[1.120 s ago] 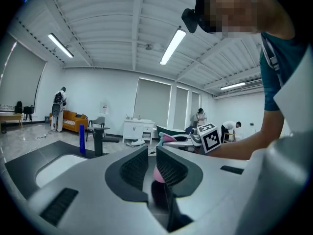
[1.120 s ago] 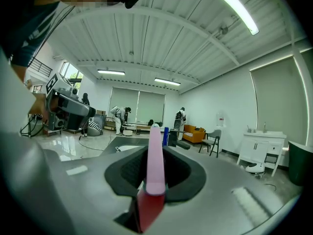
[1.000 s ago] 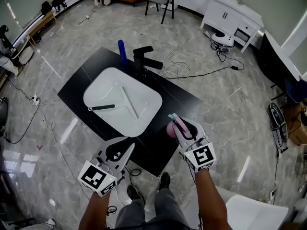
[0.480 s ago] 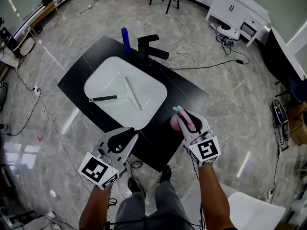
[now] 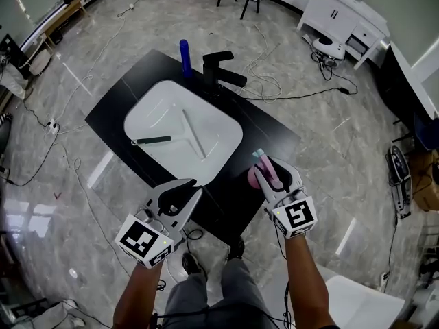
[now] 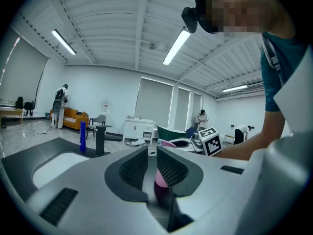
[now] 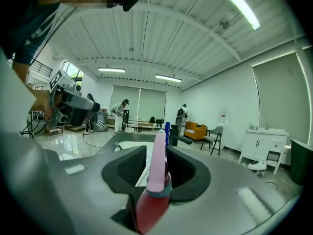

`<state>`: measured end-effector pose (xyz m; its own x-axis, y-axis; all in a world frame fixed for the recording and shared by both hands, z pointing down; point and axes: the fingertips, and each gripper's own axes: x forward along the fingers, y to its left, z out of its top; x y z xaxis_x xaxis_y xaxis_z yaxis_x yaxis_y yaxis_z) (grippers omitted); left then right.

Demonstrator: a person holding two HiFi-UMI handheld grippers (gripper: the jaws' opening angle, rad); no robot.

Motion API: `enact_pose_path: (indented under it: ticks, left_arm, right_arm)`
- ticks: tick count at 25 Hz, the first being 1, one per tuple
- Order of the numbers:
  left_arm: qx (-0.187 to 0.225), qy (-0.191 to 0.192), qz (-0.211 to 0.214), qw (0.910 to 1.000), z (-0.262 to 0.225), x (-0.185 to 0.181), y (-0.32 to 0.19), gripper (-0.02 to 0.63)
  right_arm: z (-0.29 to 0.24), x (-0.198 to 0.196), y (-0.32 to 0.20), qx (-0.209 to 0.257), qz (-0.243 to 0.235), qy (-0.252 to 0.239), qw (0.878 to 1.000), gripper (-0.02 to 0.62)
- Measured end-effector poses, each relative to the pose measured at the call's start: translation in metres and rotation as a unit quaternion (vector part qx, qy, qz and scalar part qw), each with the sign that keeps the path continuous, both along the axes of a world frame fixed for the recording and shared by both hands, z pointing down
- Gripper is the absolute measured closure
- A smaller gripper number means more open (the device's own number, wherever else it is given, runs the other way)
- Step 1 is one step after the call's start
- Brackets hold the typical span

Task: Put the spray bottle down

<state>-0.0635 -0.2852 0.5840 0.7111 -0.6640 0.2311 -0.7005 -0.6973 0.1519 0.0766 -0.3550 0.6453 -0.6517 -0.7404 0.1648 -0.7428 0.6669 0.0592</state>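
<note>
Spray bottle point(image 5: 254, 177): one, pink. It stands between the jaws of the right gripper point(image 5: 269, 164), over the near right edge of the black counter point(image 5: 271, 137), at about 4 o'clock from the white basin point(image 5: 223, 125).
Long axis: nearly upright; in the right gripper view the bottle point(image 7: 155, 180) has its neck toward 12 o'clock.
Base contact: I cannot tell whether the base sits on the counter.
Right tongs: loosened. The jaws have just been opening, a sliver of basin shows beside one pad, and the bottle is between them.
Left tongs: the left gripper point(image 5: 195, 184) is parted by a narrow slit and grasps nothing.
Key relation: the bottle sits at 12 o'clock of the right tongs and about 3 o'clock of the left, so the right hand is nearer. Judged next move: back straight out toward 6 o'clock.
Counts: two grippers, one faucet point(image 5: 218, 70), one blue bottle point(image 5: 184, 55), two tools in the basin.
</note>
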Motion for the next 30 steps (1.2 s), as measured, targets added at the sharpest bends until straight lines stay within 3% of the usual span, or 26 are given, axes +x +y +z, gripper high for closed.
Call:
enact_pose_path:
  ticks: [21, 30]
  left_arm:
    - [0.027, -0.007, -0.007, 0.9996, -0.061, -0.015, 0.011, 0.565]
    - [0.048, -0.017, -0.018, 0.9985, -0.099, -0.038, 0.025, 0.565]
  right_arm:
    - [-0.036, 0.006, 0.008, -0.004, 0.021, 0.031, 0.999, 0.365]
    - [-0.064, 0.012, 0.006, 0.002, 0.033, 0.036, 0.999, 0.364]
